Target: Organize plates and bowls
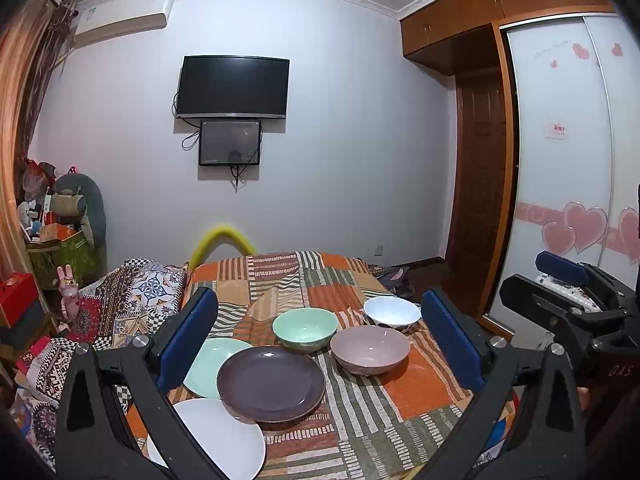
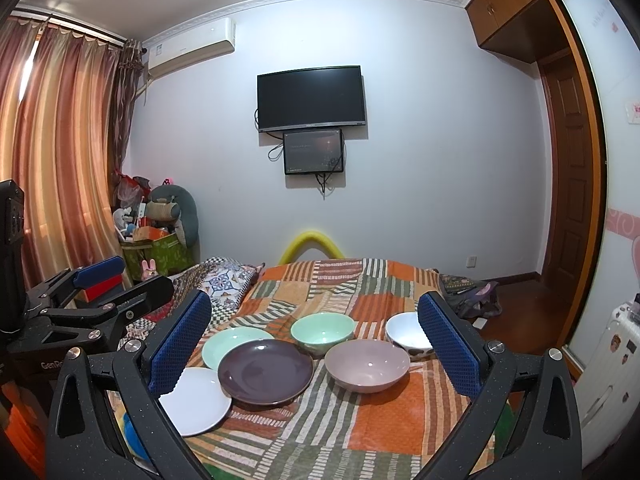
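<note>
We're at the start, left gripper (image 1: pixel 320 344) and right gripper (image 2: pixel 316 344) both spread and empty above the cloth (image 2: pixel 384 412); next, probably stack plates onto the purple plate (image 2: pixel 266 372).

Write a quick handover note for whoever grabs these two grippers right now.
Left gripper: open, empty, above the near edge of the patchwork cloth.
Right gripper: open, empty, alongside it.
Plates, overlapping on the left: purple plate lies over the white plate and the green plate.
Bowls, separate on the right: green bowl, pink bowl, white bowl.
Done: no bowls nested, nothing held.
Left: stack plates squarely, nest bowls.
</note>
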`<action>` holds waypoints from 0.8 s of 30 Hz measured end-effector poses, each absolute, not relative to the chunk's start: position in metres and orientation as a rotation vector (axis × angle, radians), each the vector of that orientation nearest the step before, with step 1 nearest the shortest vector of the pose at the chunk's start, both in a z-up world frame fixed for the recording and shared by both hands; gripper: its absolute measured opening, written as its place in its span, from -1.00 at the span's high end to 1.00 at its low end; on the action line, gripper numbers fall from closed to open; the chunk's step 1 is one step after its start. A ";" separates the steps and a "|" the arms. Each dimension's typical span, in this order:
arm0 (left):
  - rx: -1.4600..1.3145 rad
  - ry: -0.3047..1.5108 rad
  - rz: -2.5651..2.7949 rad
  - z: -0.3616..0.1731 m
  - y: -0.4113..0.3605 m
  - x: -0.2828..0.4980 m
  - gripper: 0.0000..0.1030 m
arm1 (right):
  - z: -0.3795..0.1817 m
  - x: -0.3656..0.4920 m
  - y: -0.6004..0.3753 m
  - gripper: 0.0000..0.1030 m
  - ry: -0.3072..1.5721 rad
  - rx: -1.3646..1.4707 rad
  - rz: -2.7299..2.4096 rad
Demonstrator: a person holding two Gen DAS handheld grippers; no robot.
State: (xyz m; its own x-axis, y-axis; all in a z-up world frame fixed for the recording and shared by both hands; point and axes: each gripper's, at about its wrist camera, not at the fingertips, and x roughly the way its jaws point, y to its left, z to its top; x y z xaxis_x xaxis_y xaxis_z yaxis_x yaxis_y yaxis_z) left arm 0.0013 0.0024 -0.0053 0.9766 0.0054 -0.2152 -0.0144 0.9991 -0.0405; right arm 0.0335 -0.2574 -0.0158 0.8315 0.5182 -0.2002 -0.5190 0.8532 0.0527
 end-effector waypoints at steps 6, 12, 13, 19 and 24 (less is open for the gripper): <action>-0.047 0.219 0.008 -0.006 0.004 0.001 -1.00 | -0.016 0.034 -0.257 -1.00 0.209 -0.007 0.549; -0.052 0.221 0.005 -0.007 0.004 0.001 -1.00 | -0.016 0.034 -0.257 -1.00 0.210 -0.007 0.549; -0.053 0.222 0.004 -0.006 0.005 0.001 -1.00 | -0.016 0.034 -0.257 -1.00 0.211 -0.007 0.549; -0.055 0.223 0.004 -0.006 0.005 0.001 -1.00 | -0.016 0.034 -0.257 -1.00 0.211 -0.007 0.549; -0.063 0.230 -0.002 -0.006 0.007 0.002 -1.00 | -0.017 0.034 -0.257 -1.00 0.213 -0.009 0.550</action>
